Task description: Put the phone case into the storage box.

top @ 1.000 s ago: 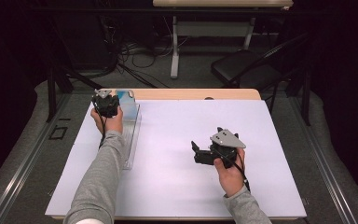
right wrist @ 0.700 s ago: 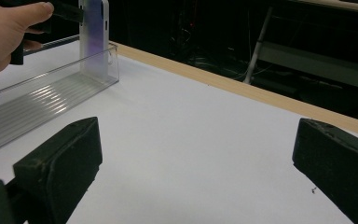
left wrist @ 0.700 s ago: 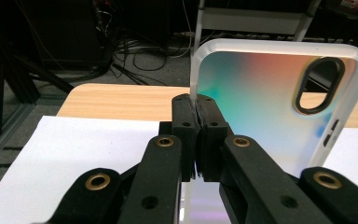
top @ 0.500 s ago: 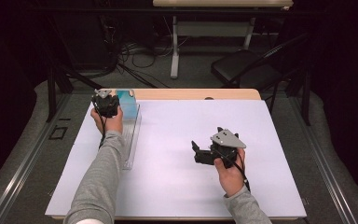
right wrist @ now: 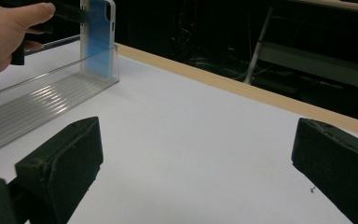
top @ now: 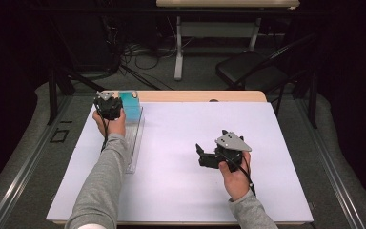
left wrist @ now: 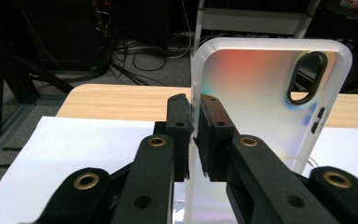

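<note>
Phone case [left wrist: 261, 107] pinched at its edge by left gripper [left wrist: 193, 135], upright at far end of clear rack [top: 136, 138]. Probably light, flexible, slippery; better gripped on rim. Right gripper [right wrist: 191, 172] spread wide.

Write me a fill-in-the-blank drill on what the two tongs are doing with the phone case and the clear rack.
1. The left tongs are shut on the edge of the ____.
2. The phone case stands upright at the far end of the clear ____.
3. The right tongs hover over the white sheet with jaws ____.
4. The rack lies on the table's ____ side in the high view.

Missing words: phone case; rack; open; left
</note>
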`<state>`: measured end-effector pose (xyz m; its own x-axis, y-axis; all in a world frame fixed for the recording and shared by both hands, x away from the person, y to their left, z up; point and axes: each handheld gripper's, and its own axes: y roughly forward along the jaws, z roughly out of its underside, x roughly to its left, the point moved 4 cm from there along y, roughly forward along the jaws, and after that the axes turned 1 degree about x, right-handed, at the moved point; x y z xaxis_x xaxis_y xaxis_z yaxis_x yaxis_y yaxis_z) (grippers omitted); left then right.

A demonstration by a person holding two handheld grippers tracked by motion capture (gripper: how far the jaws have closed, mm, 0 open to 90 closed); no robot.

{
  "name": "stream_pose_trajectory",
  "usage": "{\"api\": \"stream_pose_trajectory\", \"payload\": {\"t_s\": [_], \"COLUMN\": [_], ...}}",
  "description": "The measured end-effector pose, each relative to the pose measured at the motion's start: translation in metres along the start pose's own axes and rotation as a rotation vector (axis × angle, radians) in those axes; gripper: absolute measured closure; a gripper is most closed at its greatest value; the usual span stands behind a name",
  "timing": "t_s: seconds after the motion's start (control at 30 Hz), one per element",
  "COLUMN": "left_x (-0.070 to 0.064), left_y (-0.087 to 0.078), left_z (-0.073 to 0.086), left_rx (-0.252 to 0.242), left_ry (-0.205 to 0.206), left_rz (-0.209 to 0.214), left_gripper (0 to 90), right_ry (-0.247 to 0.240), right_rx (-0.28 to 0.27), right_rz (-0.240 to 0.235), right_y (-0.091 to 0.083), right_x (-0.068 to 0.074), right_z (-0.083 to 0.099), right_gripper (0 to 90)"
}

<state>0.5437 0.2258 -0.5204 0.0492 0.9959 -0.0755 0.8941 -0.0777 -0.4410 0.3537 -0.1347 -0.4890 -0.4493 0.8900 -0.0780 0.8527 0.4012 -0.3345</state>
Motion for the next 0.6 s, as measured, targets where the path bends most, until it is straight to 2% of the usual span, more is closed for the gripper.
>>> {"api": "stream_pose_trajectory", "payload": {"t_s": [0.6], "left_x": [0.0038], "left_y": [-0.0033], "left_z": [-0.0028], "left_rx": [-0.011], "left_ry": [-0.019], "left_rz": [-0.006], "left_gripper": [60.2], "right_ry": [-0.003], "right_rx": [0.006], "right_rz": [0.001], "right_y": [0.0005], "right_x": [0.0005], "right_z": [0.0005], "right_gripper": [1.8]}}
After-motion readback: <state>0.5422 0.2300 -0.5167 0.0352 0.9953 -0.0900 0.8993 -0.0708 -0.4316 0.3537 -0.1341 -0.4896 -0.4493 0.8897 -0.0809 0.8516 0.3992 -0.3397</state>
